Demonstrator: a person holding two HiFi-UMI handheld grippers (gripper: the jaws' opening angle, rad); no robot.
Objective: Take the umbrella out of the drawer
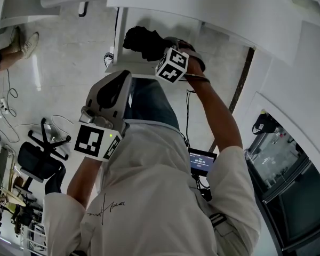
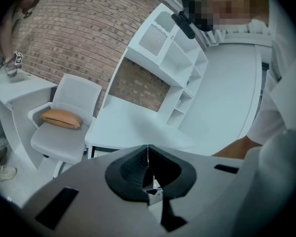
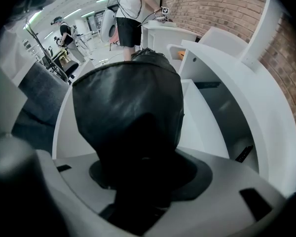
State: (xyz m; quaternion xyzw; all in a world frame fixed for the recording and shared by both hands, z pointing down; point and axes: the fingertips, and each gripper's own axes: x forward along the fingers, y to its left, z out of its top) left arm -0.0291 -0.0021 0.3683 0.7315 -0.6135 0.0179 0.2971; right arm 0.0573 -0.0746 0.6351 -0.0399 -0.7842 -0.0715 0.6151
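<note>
The folded black umbrella (image 1: pixel 143 40) hangs in my right gripper (image 1: pixel 159 51), just above the open white drawer (image 1: pixel 129 67). In the right gripper view the umbrella (image 3: pixel 130 107) fills the space between the jaws of the right gripper (image 3: pixel 138 169), which are shut on it, and the drawer's white inside (image 3: pixel 202 122) lies behind it. My left gripper (image 1: pixel 120 81) is held lower left in front of the person's chest. In the left gripper view the left gripper (image 2: pixel 148 154) has its pads meeting with nothing between them.
A white desk (image 2: pixel 138 125) with a shelf unit (image 2: pixel 175 68) stands against a brick wall. Beside it is a white chair with an orange cushion (image 2: pixel 61 118). A black office chair (image 1: pixel 37 159) stands on the floor at left. People (image 3: pixel 128 14) stand in the background. A glass-fronted cabinet (image 1: pixel 288 185) is at right.
</note>
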